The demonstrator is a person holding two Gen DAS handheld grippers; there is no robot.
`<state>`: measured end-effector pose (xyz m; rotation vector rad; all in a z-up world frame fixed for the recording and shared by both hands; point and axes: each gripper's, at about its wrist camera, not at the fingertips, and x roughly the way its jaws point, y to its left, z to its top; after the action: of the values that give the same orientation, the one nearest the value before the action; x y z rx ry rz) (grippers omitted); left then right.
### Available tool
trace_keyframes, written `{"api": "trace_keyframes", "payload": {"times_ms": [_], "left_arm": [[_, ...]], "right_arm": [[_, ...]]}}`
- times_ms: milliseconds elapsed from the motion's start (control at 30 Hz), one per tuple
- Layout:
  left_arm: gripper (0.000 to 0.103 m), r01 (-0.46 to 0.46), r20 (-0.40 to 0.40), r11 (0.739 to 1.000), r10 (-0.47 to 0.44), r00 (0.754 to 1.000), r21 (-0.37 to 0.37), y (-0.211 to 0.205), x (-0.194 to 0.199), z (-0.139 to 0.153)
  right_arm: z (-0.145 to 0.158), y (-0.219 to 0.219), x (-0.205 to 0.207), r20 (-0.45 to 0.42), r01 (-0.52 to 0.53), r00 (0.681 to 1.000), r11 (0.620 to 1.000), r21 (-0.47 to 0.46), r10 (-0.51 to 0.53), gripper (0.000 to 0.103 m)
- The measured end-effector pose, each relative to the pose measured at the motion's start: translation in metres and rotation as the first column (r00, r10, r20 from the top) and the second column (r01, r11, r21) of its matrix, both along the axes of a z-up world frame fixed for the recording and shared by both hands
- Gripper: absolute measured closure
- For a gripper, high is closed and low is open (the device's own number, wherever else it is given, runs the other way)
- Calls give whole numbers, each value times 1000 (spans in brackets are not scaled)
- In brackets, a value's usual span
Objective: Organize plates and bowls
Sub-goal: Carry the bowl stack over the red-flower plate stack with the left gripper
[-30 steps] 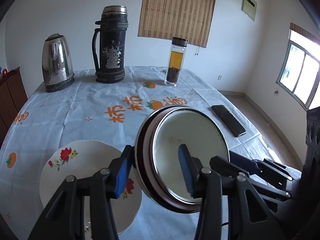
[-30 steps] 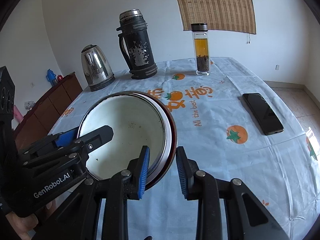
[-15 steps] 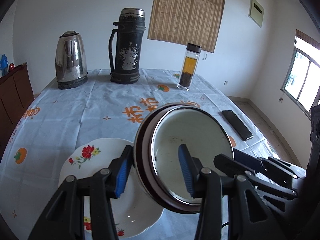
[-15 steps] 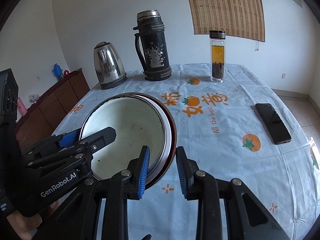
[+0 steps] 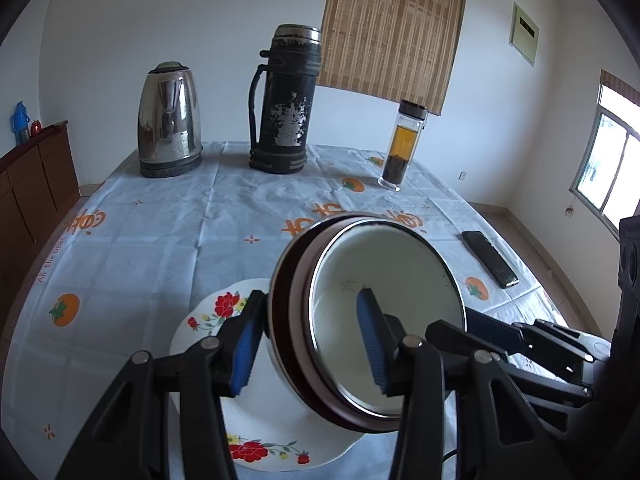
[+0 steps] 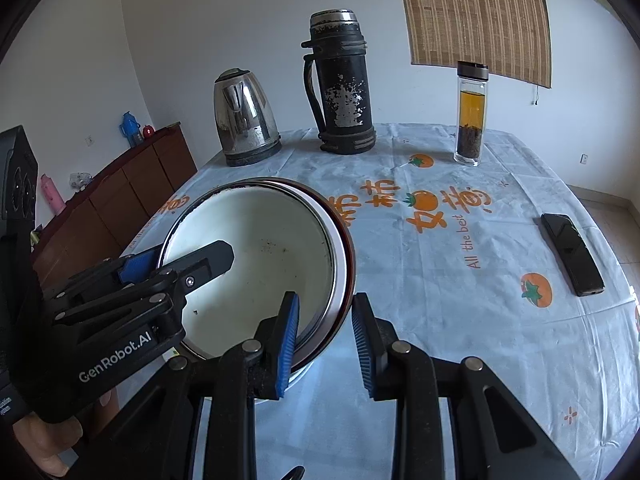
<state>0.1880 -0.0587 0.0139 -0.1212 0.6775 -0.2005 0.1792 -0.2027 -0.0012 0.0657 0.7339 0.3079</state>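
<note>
The left gripper (image 5: 312, 344) is clamped on the rim of a stack of nested round bowls (image 5: 384, 344): a white enamel bowl with a thin metal edge sits inside a bowl with a dark reddish-brown rim. One blue-padded finger lies inside the white bowl and the other presses the outer wall. The right gripper (image 6: 325, 344) is clamped on the opposite rim of the same stack (image 6: 256, 264), again with one blue pad inside and one outside. The stack is held in the air between both tools, tilted, above the near part of the table. Directly below and to the left of the stack, a white round plate with red flower prints (image 5: 208, 320) lies flat on the pale blue tablecloth printed with orange fruit (image 5: 160, 240). At the far end of the table stand a stainless steel electric kettle (image 5: 169, 120), a tall black thermos flask with worn paint (image 5: 285, 100) and a clear glass bottle of amber tea with a dark cap (image 5: 404, 148), well apart from one another. A black smartphone (image 6: 572, 252) lies flat near the right edge of the table. A brown wooden cabinet (image 6: 120, 200) stands against the left wall.
</note>
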Motion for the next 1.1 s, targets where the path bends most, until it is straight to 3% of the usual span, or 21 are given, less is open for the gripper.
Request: {"api": "trace_keyframes", "payload": {"times_ms": [1100], "left_arm": [[58,-38,-55,999,37,998,-7,43,0,-19]], "right_arm": [[-7,49,5,-47,-56,997,996,-76,53,73]]}}
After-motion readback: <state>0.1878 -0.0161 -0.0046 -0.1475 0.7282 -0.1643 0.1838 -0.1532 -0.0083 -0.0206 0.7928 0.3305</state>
